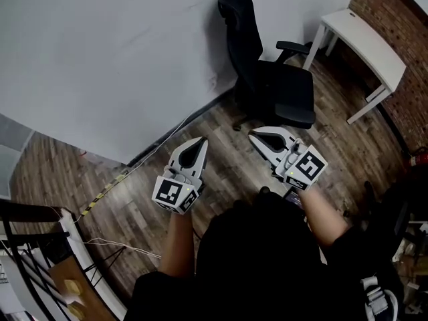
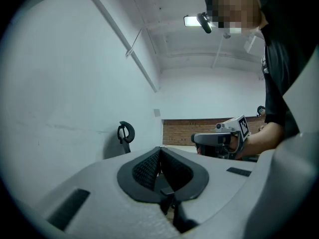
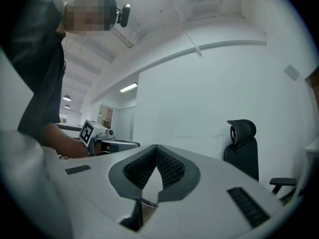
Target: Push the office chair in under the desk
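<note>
The person is holding both forearms out ahead of the body, side by side and slightly apart, with each gripper lying level and its marker cube sitting at the rear over the hand. The left gripper [image 1: 199, 142] is pointing forward with its fingers [image 2: 144, 168] pressed together at the tips and nothing pinched between them. The right gripper [image 1: 255, 136] is pointing the same way, angling a little toward its partner, and its fingers [image 3: 172, 168] are likewise meeting tip to tip on nothing. The chair [image 1: 277, 89] is standing ahead of both sets of fingertips, well apart from them and nearer the right pair than the left. Its tall back and headrest are rising close to the wall [image 1: 120, 52], and its seat is facing toward the desk [image 1: 364, 35]. The desk is sitting beyond the chair, farther from the fingertips and off to their right, and the chair is resting on the floor [image 1: 221, 159] outside it, with one armrest reaching near a desk leg.
</note>
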`<state>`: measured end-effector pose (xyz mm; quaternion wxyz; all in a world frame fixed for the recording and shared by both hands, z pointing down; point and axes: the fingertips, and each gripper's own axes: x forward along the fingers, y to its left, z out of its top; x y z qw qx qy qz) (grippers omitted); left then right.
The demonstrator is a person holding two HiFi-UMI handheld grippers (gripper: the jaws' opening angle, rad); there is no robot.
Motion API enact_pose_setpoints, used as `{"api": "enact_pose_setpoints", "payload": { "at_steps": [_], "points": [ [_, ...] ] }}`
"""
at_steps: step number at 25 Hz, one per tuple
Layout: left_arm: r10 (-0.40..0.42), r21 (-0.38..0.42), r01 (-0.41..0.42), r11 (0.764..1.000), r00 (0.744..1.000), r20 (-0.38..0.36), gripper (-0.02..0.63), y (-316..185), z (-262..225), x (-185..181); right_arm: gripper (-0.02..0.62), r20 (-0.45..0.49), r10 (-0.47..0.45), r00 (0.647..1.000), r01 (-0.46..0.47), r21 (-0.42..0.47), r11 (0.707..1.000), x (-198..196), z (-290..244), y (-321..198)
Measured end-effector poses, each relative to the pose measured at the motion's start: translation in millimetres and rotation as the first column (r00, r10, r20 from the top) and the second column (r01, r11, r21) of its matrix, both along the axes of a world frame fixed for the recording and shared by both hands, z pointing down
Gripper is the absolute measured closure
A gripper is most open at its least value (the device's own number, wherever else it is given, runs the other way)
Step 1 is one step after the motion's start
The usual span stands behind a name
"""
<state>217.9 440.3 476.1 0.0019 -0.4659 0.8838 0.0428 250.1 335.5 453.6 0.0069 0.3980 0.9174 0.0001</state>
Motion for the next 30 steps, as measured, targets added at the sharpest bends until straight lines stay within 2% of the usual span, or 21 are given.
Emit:
{"api": "enact_pose_setpoints", "payload": {
  "at_steps": [13,20,25,30],
  "points": [
    [0.029,0.030,-0.030,0.999,0.999,0.013,0.591,5,-4,-3,0.588,-0.015,0.019,1.000,-0.018,0.052,0.998,-3,4,5],
    [0.033,0.022,-0.034,0.999,0.999,0.017,0.591,6,-4,-18,0.588,-0.018,0.031,0.999,-0.030,0.066,0.997,-15,5,4],
    [0.032,0.014,-0.032,0.999,0.999,0.028,0.591,3,-8,-37,0.588,-0.021,0.035,0.999,-0.033,0.076,0.997,-35,4,-2],
    [0.040,-0.011,-0.040,0.999,0.998,0.043,0.591,0,-10,-71,0.588,-0.013,0.045,0.999,-0.044,0.076,0.996,-71,2,-11]
  ]
}}
